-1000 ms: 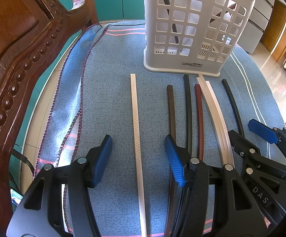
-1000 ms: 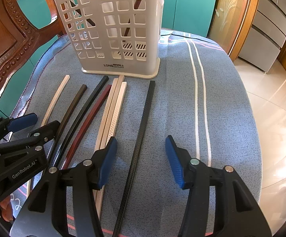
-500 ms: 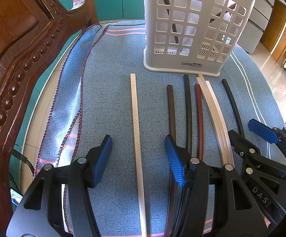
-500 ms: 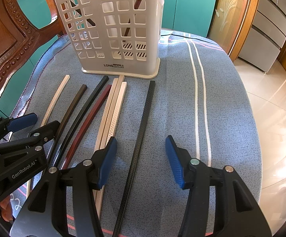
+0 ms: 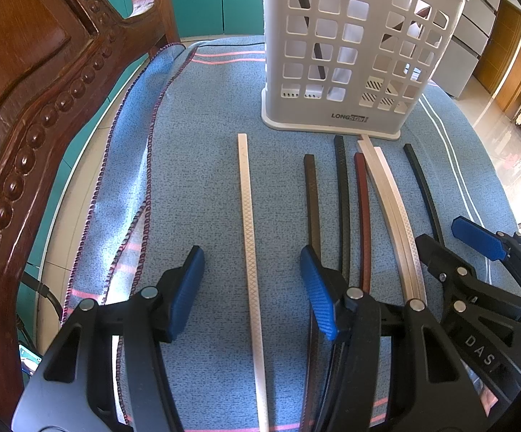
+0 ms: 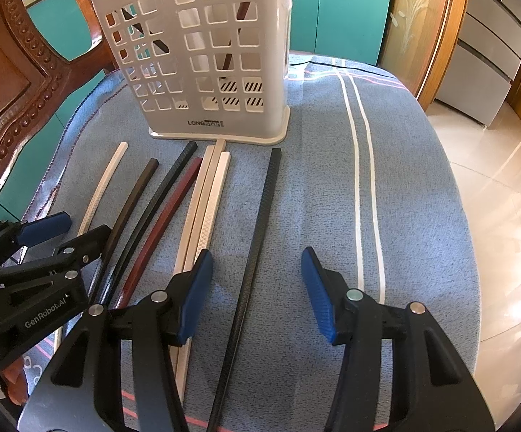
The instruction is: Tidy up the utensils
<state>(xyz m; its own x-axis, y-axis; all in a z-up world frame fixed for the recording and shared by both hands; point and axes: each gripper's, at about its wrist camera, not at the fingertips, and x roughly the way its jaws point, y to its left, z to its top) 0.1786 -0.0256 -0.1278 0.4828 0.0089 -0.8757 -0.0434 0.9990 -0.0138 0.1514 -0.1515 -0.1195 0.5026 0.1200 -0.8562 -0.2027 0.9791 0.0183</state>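
Several chopsticks lie side by side on a blue cloth in front of a white perforated holder [image 5: 354, 54], also in the right wrist view [image 6: 203, 57]. My left gripper [image 5: 251, 291] is open, straddling a lone white chopstick [image 5: 248, 216]. My right gripper [image 6: 257, 288] is open, straddling a black chopstick [image 6: 260, 226]. Between them lie a dark brown chopstick [image 5: 311, 198], a black one [image 5: 342, 194], a red one [image 5: 364, 216] and a pair of white ones [image 5: 393, 212]. The holder has a black and a red chopstick standing inside.
A carved wooden chair back [image 5: 33, 82] rises at the left of the table. The blue cloth [image 6: 404, 194] with white stripes covers the round table; its edge drops off to a tiled floor [image 6: 505, 187] at the right.
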